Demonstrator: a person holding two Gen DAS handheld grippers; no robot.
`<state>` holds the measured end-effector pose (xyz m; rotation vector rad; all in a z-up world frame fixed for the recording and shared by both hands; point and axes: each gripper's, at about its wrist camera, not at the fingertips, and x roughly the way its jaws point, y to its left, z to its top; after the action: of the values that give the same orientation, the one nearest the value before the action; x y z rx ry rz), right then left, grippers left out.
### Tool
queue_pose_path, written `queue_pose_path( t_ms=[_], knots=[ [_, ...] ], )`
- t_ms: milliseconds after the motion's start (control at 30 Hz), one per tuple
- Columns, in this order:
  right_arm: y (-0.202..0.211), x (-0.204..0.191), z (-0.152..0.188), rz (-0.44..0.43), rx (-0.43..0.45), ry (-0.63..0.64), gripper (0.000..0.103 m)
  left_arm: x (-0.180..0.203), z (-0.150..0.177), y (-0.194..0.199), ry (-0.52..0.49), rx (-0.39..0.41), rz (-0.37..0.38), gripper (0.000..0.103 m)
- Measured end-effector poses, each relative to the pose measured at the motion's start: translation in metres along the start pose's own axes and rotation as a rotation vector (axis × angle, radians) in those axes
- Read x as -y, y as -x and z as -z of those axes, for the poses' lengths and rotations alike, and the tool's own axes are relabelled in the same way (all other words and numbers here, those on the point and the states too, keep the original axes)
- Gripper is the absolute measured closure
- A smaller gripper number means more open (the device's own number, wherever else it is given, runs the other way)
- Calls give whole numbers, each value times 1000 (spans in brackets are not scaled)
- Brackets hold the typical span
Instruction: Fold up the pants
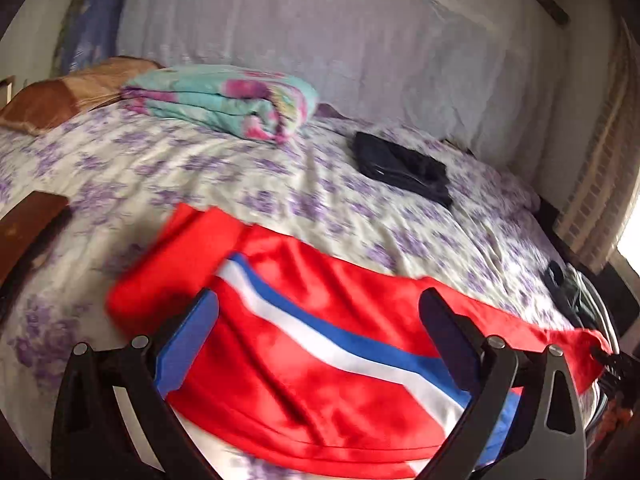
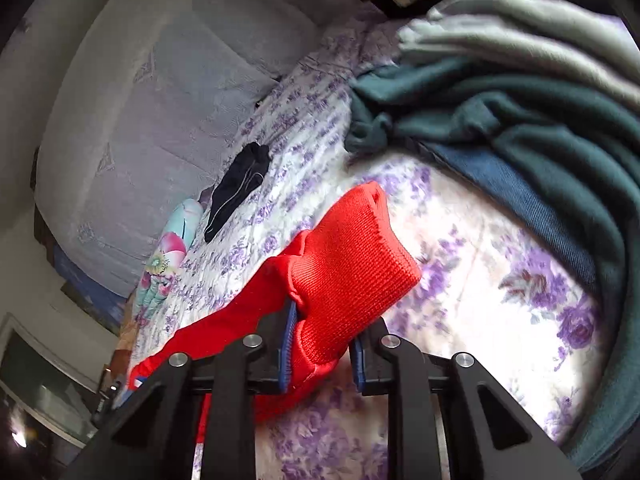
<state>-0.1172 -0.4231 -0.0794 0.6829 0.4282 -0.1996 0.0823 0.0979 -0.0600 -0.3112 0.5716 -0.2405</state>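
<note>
The red pants, with a white and blue stripe along the side, lie spread across the flowered bedsheet. My left gripper hovers over their wide middle part with its jaws far apart and the cloth showing between the fingers, not pinched. In the right wrist view, the ribbed red end of the pants sticks up from between the blue pads. My right gripper is shut on it and holds it lifted off the sheet. The rest of the pants trails away to the lower left.
A folded teal flowered blanket and a dark folded garment lie farther back on the bed. A brown pillow is at the left. A heap of green, grey and blue clothes lies to the right of the right gripper. A padded grey headboard backs the bed.
</note>
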Motion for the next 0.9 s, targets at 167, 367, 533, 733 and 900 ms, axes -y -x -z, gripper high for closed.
queue_pose_path(
  t_ms=[167, 367, 533, 733, 900],
  knots=[
    [-13, -114, 5, 31, 50, 398, 80, -37, 13, 11, 113, 97, 107, 5],
    [-95, -242, 99, -7, -167, 935, 62, -7, 23, 10, -37, 116, -33, 5],
    [-94, -271, 156, -69, -195, 1189, 48, -17, 25, 15, -2, 118, 27, 5],
    [-65, -250, 64, -121, -53, 833, 35, -15, 26, 15, -10, 122, 19, 5],
    [-150, -232, 98, 68, -305, 887, 30, -17, 26, 19, 14, 105, 29, 5]
  ],
)
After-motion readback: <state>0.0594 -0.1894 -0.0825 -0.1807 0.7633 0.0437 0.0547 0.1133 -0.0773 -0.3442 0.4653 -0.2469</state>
